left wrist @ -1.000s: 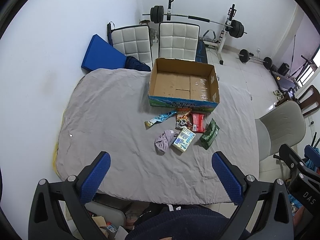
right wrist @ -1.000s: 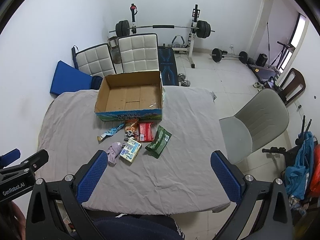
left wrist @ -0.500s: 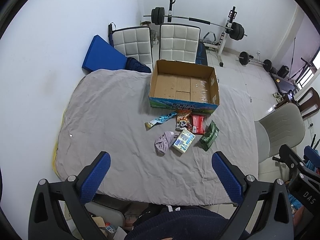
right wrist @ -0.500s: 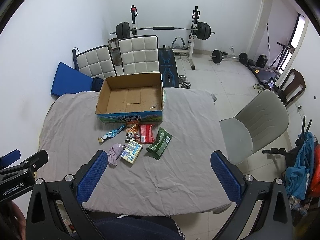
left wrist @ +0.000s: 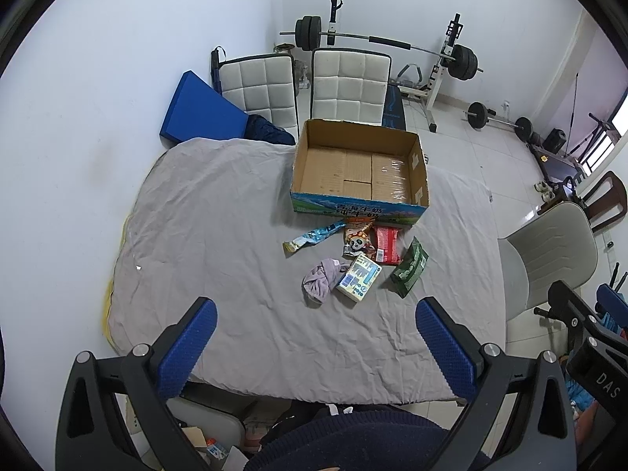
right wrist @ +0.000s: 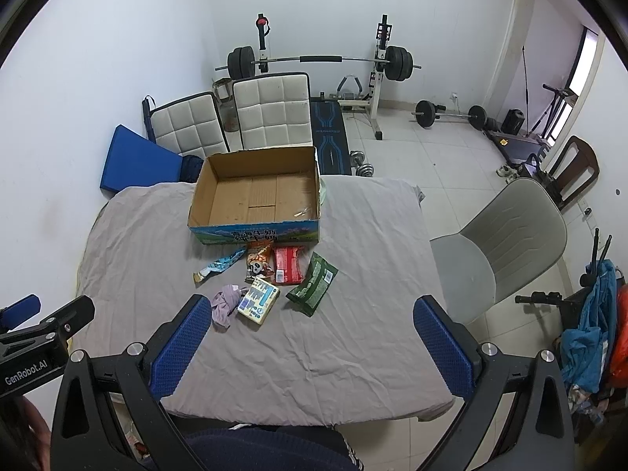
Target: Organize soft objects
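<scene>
Both the left gripper [left wrist: 316, 327] and right gripper [right wrist: 308, 324] hang wide open and empty above the tabletop [left wrist: 219, 212]. At mid-frame, just below the empty cardboard box [left wrist: 359, 172], lie snack packets and a crumpled lilac cloth [left wrist: 321, 279]. The cloth looks light and limp, best pinched at its bunched middle.

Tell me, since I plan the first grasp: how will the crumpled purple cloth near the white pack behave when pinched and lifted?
The purple cloth lies bunched in loose folds, so it is probably floppy and will drape from the pinch. It looks light. One edge touches the white pack, so it may nudge that. Both grippers, left gripper and right gripper, are open and well short of it.
</scene>
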Demonstrator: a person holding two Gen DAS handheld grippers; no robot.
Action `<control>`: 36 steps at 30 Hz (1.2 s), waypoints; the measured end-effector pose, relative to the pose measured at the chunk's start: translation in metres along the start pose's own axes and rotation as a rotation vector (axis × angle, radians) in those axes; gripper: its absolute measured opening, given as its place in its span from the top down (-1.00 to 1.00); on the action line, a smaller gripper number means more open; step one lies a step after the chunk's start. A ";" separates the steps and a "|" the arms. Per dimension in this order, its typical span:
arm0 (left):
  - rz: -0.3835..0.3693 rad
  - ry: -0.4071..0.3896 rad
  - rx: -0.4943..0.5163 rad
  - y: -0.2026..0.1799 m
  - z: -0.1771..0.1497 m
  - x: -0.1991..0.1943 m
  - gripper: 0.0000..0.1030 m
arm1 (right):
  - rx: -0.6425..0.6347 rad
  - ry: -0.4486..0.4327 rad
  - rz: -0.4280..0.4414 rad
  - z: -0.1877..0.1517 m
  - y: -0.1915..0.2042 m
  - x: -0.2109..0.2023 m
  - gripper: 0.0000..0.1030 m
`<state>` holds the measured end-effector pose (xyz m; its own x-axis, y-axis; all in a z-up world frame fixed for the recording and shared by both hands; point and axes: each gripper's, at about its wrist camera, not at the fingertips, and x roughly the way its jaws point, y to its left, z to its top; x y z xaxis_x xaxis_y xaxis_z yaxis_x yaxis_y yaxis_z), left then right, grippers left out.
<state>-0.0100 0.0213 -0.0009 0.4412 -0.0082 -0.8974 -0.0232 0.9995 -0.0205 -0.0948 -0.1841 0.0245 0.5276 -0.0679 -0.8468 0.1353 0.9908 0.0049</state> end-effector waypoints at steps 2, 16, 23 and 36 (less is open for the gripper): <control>-0.002 -0.002 0.005 -0.003 0.001 -0.002 -1.00 | 0.001 -0.003 0.001 0.001 0.000 -0.001 -1.00; -0.008 -0.010 0.013 -0.011 0.005 0.002 -1.00 | 0.011 -0.002 0.006 0.001 0.000 0.002 -1.00; 0.002 -0.010 0.014 -0.016 0.030 0.050 -1.00 | 0.057 0.072 0.014 0.007 -0.015 0.049 -1.00; 0.085 0.104 0.060 -0.009 0.041 0.177 -1.00 | 0.101 0.285 -0.002 -0.003 -0.027 0.216 -1.00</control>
<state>0.1051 0.0118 -0.1410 0.3444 0.0768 -0.9357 -0.0020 0.9967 0.0811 0.0127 -0.2252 -0.1603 0.2723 -0.0199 -0.9620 0.2265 0.9730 0.0440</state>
